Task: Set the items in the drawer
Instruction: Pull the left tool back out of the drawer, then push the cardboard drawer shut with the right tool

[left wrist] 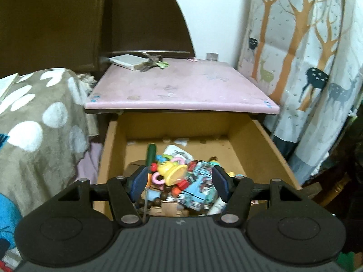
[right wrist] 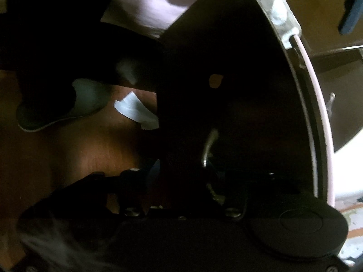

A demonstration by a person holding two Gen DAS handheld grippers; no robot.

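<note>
The brown drawer (left wrist: 270, 145) of the nightstand stands pulled out under its pink top (left wrist: 181, 86). Inside lies a pile of items: a green-handled screwdriver (left wrist: 150, 156), a yellow toy (left wrist: 171, 172), a pink ring (left wrist: 157, 178) and a blue picture pack (left wrist: 199, 185). My left gripper (left wrist: 179, 182) hovers open and empty above the pile. In the dark right wrist view my right gripper (right wrist: 183, 170) is at the dark drawer front (right wrist: 226, 68), by its metal handle (right wrist: 208, 145); its jaws are too dark to read.
A white box (left wrist: 128, 61) and keys (left wrist: 152, 62) lie at the back of the pink top. A spotted blanket (left wrist: 38, 117) covers the bed on the left. A tree-print curtain (left wrist: 301, 56) hangs on the right. A slipper (right wrist: 65, 104) and paper scrap (right wrist: 136, 110) lie on the wood floor.
</note>
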